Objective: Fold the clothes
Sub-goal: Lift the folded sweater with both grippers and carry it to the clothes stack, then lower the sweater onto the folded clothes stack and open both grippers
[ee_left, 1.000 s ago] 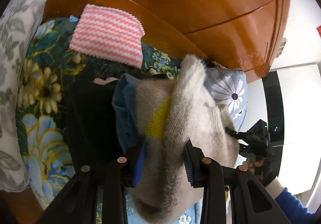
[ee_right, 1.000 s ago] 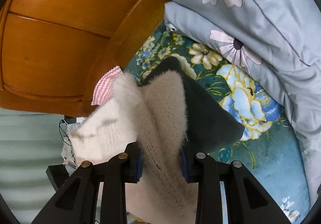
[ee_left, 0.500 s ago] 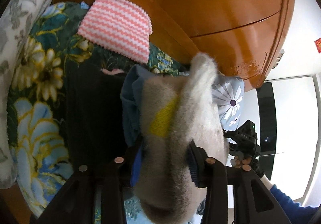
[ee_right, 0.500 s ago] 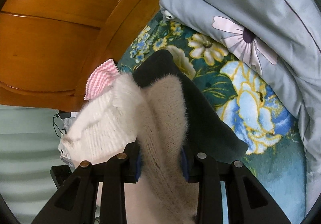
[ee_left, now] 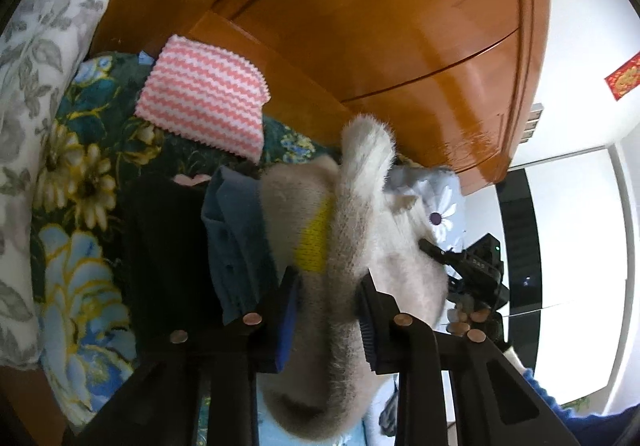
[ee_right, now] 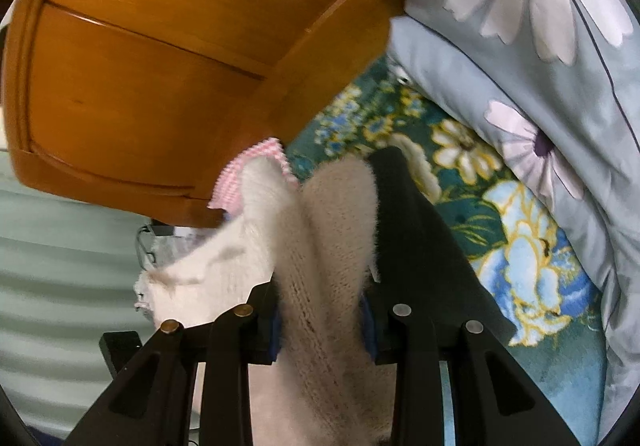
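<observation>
Progress, as judged: fold under way, not finished. One sweater point(ee_left: 360, 246), cream and fuzzy with a yellow patch, was off the bed and hung between the two claws; no finished crease showed on it, and laying it flat and doubling it over was still to do.

Left claw point(ee_left: 326, 310): one. Jaws closing, both blue pads pressed into a bunched ridge of the sweater.

Right claw point(ee_right: 322, 310): one. Clamped on another fold of the same sweater, knit filling the gap between the pads.

Hand point(ee_left: 466, 320): one seen, past the sweater in the left view, on the handle of the right claw, with a blue sleeve point(ee_left: 560, 410) below it.

Dark garment point(ee_left: 168, 246): one, lying flat on the bed beneath the sweater; whether it was already folded could not be told.

Blue garment point(ee_left: 236, 238): one, denim-like, lying on the dark garment's edge, just beside the sweater.

Pink-and-white striped cloth point(ee_left: 204, 108): one, flat and squared off, farther up the bed against the headboard; looked folded.

Bedspread point(ee_left: 76, 246): one, dark green with large flowers, under everything.

Pale blue daisy-print bedding point(ee_right: 540, 58): one heap counted, at the right edge of the bed.

Grey leaf-print pillow point(ee_left: 28, 86): one, at the left edge.

Wooden headboard point(ee_left: 400, 26): one, farthest back.
</observation>
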### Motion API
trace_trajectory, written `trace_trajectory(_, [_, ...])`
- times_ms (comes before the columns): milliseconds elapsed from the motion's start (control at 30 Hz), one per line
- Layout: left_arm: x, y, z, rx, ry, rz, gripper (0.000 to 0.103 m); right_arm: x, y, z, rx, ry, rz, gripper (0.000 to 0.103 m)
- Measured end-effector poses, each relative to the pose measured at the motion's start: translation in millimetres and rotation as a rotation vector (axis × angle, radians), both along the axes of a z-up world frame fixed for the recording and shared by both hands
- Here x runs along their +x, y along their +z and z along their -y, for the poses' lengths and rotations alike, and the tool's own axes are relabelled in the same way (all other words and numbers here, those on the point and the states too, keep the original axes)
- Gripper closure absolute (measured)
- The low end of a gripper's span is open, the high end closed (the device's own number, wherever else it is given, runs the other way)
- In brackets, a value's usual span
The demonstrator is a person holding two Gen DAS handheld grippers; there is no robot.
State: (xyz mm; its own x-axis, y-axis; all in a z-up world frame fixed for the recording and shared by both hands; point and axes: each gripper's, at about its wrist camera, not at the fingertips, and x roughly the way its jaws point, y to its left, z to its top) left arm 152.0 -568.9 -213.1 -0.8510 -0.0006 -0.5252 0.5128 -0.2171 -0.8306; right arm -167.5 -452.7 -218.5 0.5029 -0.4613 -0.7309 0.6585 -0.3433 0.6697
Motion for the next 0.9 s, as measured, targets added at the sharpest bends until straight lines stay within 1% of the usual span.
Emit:
trace_trajectory(100, [14.1, 9.7, 7.6, -0.019, 0.021, 0.005, 0.074, 13.3, 11.0, 9.8, -0.048, 0.032, 0.023, 0.071])
trace_trajectory(167, [24.6, 6.3, 14.3, -0.018, 0.053, 0.018, 0.074, 25.6, 10.0, 16.4, -0.06, 0.058, 0.031, 0.071])
trace_trajectory(200, [27.7, -1.4, 17.9, -0.004, 0.064, 0.036, 0.074, 31.7, 8.0, 20.4, -0.059, 0.073, 0.028, 0.071])
trace_trajectory(233, [28.9, -10.5, 20.7, 0.026, 0.073, 0.047, 0.074, 33.1, 0.8, 22.9, -0.043, 0.07, 0.024, 0.071])
trace_trajectory(333, [28.2, -34.0, 20.6, 0.08, 0.085, 0.057, 0.074, 31.6, -21.0, 26.7, 0.0, 0.043, 0.023, 0.071])
trace_trajectory(400, [24.5, -41.3, 18.2, 0.069, 0.071, 0.076, 0.073, 24.2, -32.8, 24.0, 0.015, 0.007, 0.035, 0.071])
trace_trajectory(500, [24.4, -55.5, 18.0, 0.084, 0.074, 0.09, 0.072, 20.4, -43.3, 21.4, 0.035, -0.002, 0.033, 0.07])
trace_trajectory(600, [25.4, -66.0, 21.0, 0.103, 0.085, 0.101, 0.071, 20.9, -52.8, 21.9, 0.055, -0.013, 0.026, 0.067])
trace_trajectory(733, [23.7, -58.5, 21.5, 0.087, 0.075, 0.112, 0.069, 23.2, -56.6, 24.8, 0.07, -0.034, 0.023, 0.066])
trace_trajectory(800, [22.8, -52.5, 20.5, 0.072, 0.064, 0.115, 0.067, 23.7, -52.1, 23.8, 0.068, -0.03, 0.017, 0.066])
trace_trajectory(900, [23.1, -45.8, 19.9, 0.053, 0.047, 0.139, 0.063, 24.4, -42.6, 20.1, 0.063, -0.018, 0.006, 0.063])
